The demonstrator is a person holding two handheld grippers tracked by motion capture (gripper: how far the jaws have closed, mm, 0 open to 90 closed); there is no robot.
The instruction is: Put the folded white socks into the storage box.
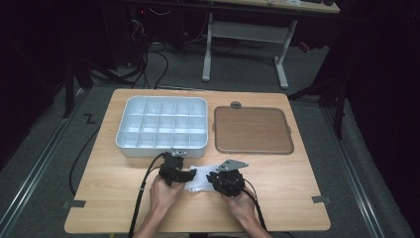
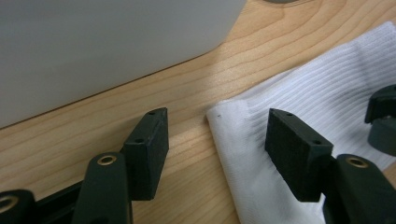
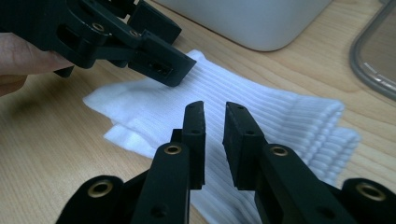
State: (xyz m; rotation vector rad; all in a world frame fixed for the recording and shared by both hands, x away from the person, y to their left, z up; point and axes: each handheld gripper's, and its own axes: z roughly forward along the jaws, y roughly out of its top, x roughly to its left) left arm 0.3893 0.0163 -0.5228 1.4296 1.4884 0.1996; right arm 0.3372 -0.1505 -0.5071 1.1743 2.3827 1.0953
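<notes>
1 wooden table (image 1: pixel 297 193). 1 white compartment tray (image 1: pixel 162 124), cells too small to count surely. 1 brown lid (image 1: pixel 252 130) beside it. 2 white socks (image 3: pixel 261 116), stacked, ribbed. 2 grippers: left gripper (image 1: pixel 184 174), right gripper (image 1: pixel 216 178). 2 hands. 2 tape marks on table edges. 1 desk frame behind.

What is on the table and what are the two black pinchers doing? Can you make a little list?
table: light wood
cloth: white ribbed socks, lying flat near the front edge
box: white compartment tray, behind the socks
lid: brown, clear-rimmed, right of the tray
left gripper: open, one jaw over a sock's edge
right gripper: jaws nearly together above the socks, small gap showing, nothing visibly pinched
</notes>
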